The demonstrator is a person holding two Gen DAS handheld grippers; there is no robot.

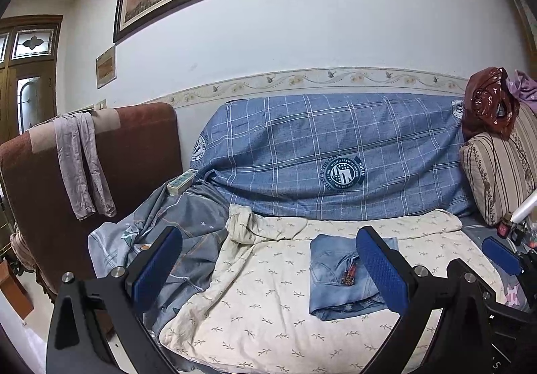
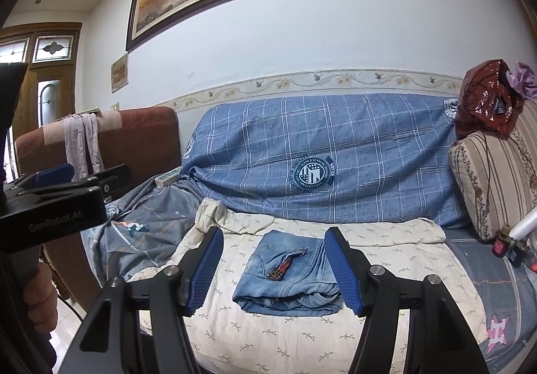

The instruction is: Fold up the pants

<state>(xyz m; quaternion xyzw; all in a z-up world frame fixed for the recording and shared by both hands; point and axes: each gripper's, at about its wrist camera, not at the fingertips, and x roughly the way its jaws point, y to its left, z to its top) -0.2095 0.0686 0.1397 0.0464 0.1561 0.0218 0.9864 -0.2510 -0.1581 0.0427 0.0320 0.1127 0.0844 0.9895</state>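
While both sets of jaws are standing released and grasping nothing, the left gripper (image 1: 268,268) and the right gripper (image 2: 273,268) are hovering just short of the sofa seat, level with one another. Framed between the right gripper's blue pads (image 2: 342,270) in its own view, the pants (image 2: 288,276) are lying as a compact, squared denim bundle, a back pocket with dark embroidery facing up and the stacked layers showing along the near edge. They are resting on a cream leaf-print sheet (image 2: 386,260) spread over the seat, in front of the blue checked cover (image 2: 369,152) draped on the backrest; a crumpled grey quilt (image 1: 188,223) is lying well to the left.

Judging by that tidy stack, the folding appears to be finished or nearly so, with both grippers standing clear of the cloth. Any further move is probably only a light press to flatten the top layer, or a retreat, taking care not to drag the bundle out of square.
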